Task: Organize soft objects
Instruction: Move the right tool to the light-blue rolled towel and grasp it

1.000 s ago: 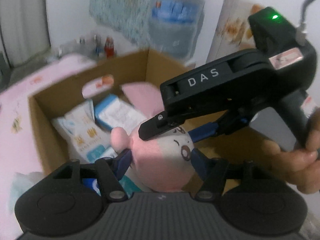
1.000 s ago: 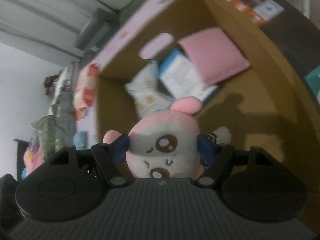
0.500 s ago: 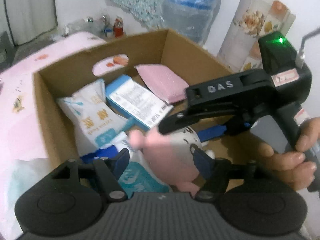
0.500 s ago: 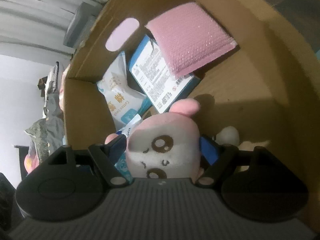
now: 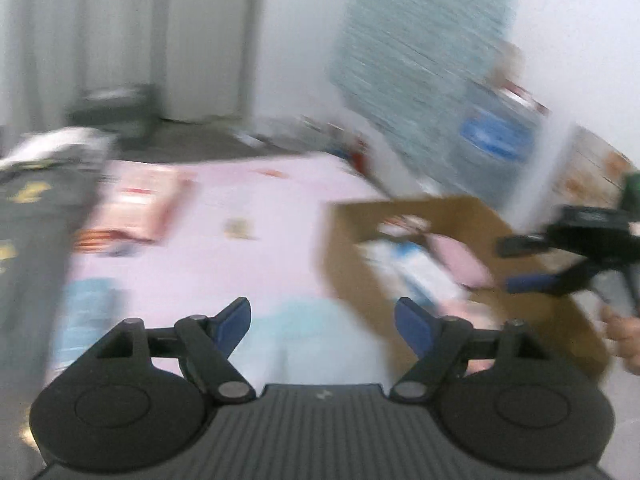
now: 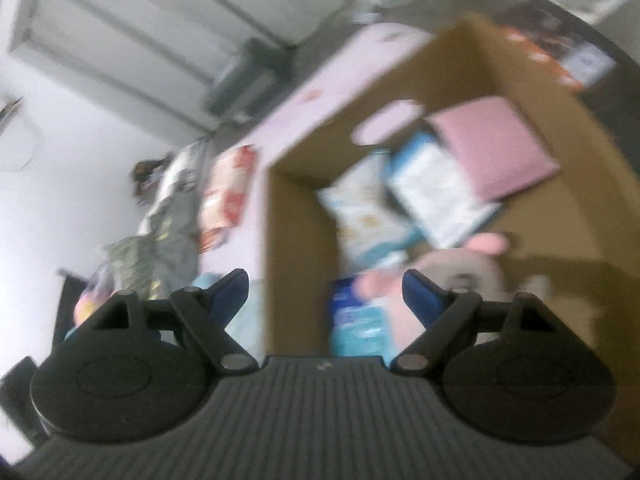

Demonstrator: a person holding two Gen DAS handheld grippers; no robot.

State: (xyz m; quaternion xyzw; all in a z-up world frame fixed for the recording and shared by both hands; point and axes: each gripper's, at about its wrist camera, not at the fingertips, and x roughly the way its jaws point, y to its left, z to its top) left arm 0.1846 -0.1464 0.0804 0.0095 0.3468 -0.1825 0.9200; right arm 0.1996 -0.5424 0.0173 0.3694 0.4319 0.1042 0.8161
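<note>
Toward the left of the left wrist view, a blurred pink patterned bed sheet (image 5: 224, 216) is seen, with a red-and-white packet (image 5: 140, 208) lying on it in the upper left part and a pale blue soft bundle (image 5: 304, 320) at lower centre. The left hand-held gripper (image 5: 322, 320) is held open and empty, its blue-padded fingers (image 5: 234, 320) set wide apart, where half a second ago the pink-and-white plush toy was framed between them over the box. To the right, the brown cardboard box (image 5: 344, 256) is seen, and at the far right edge the right hand-held gripper (image 5: 532, 282) is visible above it.

In the right wrist view, the same sheet and packets are seen at centre left, and the box wall (image 6: 296, 264) fills the middle. The right hand-held gripper (image 6: 325, 292) is likewise open and empty; the clamp held on the toy in the earlier frames has been let go. The pink-and-white plush toy (image 6: 464, 272) is now found inside the box at lower right, beside the blue-and-white soft packs (image 6: 360, 208) and below the pink padded envelope (image 6: 496, 152).

One soft object is therefore judged to be stowed, and both grippers appear freed for the next item on the bed, probably the pale blue bundle.
</note>
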